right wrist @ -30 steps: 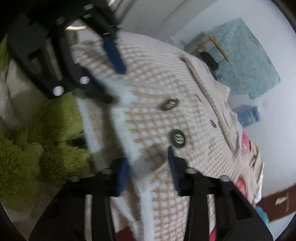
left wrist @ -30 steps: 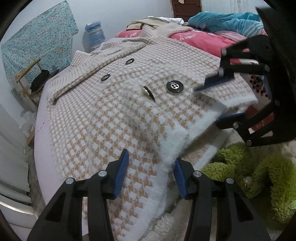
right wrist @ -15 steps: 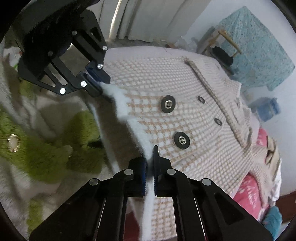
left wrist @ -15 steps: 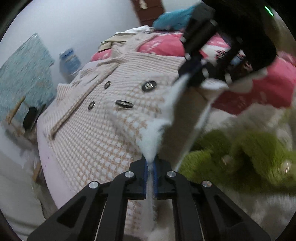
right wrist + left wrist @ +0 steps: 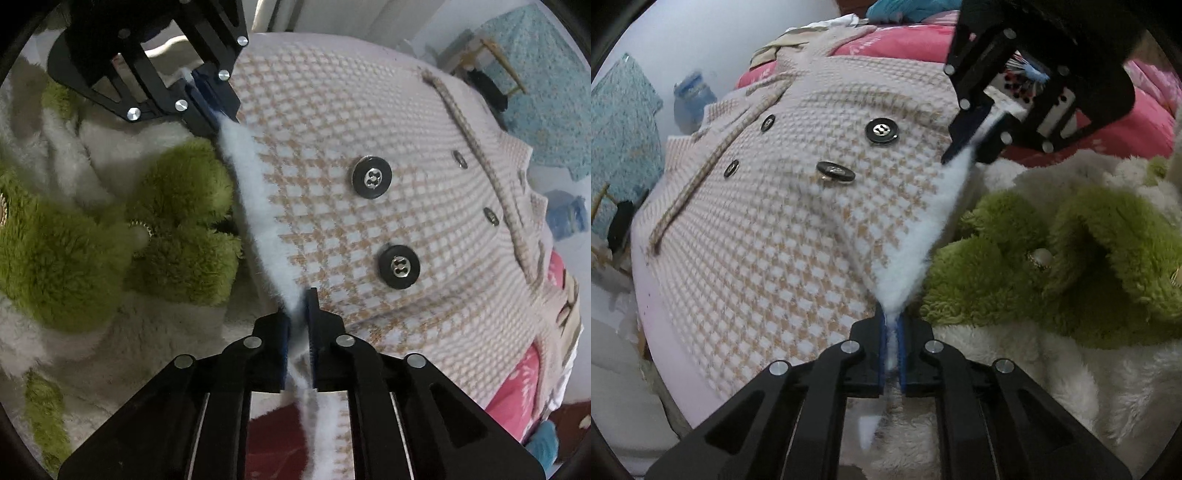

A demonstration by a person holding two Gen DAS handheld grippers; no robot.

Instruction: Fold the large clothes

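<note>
1. The coat [image 5: 768, 236] is spread across the bed [image 5: 665, 354]; at the left its side lies close to the bed's edge.
2. The white fluffy hem [image 5: 923, 236] is raised, stretched taut between both grippers.
3. The left gripper [image 5: 892, 347] is clenched on one end of the hem.
4. The right gripper [image 5: 297, 332] has the hem between its pads, its jaws easing apart.
5. A green plush garment [image 5: 1071, 258] lies just beside the hem.
6. The coat is checked beige and white, with dark buttons [image 5: 371, 177].
</note>
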